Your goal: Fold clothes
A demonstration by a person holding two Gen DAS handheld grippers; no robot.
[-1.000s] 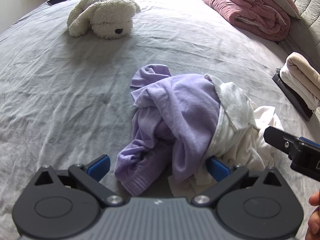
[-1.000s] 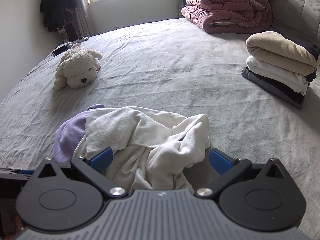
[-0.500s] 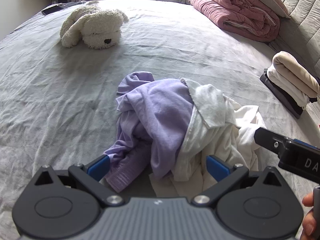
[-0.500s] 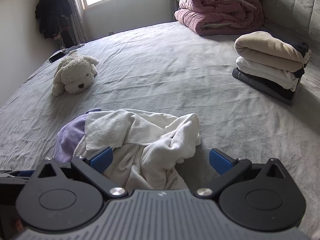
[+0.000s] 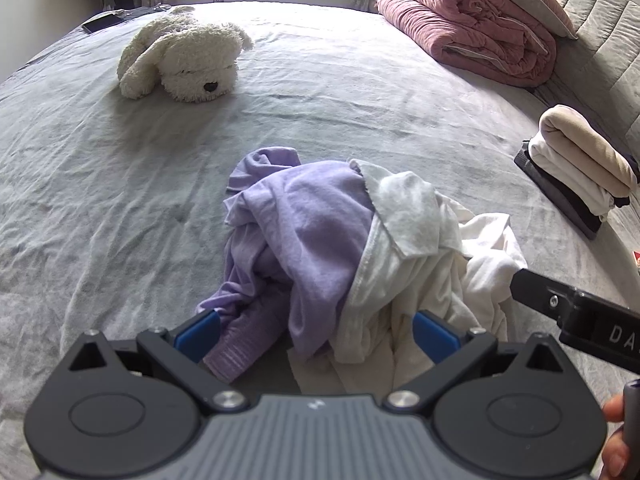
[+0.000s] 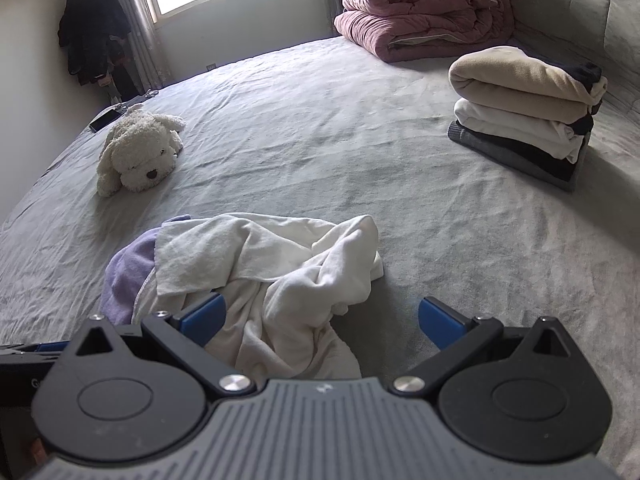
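A crumpled lilac garment [image 5: 296, 240] lies heaped against a crumpled white garment [image 5: 424, 272] on the grey bed sheet [image 5: 100, 200]. My left gripper [image 5: 316, 334] hovers open just before the near edge of the heap, its blue pads either side of the lilac hem and white cloth. In the right wrist view the white garment [image 6: 280, 276] covers most of the lilac one [image 6: 128, 268]. My right gripper [image 6: 320, 320] is open over the white garment's near right edge, holding nothing. Its black body [image 5: 576, 320] shows at the right of the left wrist view.
A white plush dog [image 5: 184, 64] lies at the far left. A stack of folded clothes [image 6: 528, 108] sits at the right. A rolled pink duvet [image 6: 424, 8] lies by the grey headboard. A phone [image 6: 106, 119] rests at the far left bed edge.
Both grippers have drawn back and risen a little from the heap, so it sits slightly farther off. The clothes have not moved, and both grippers stay open.
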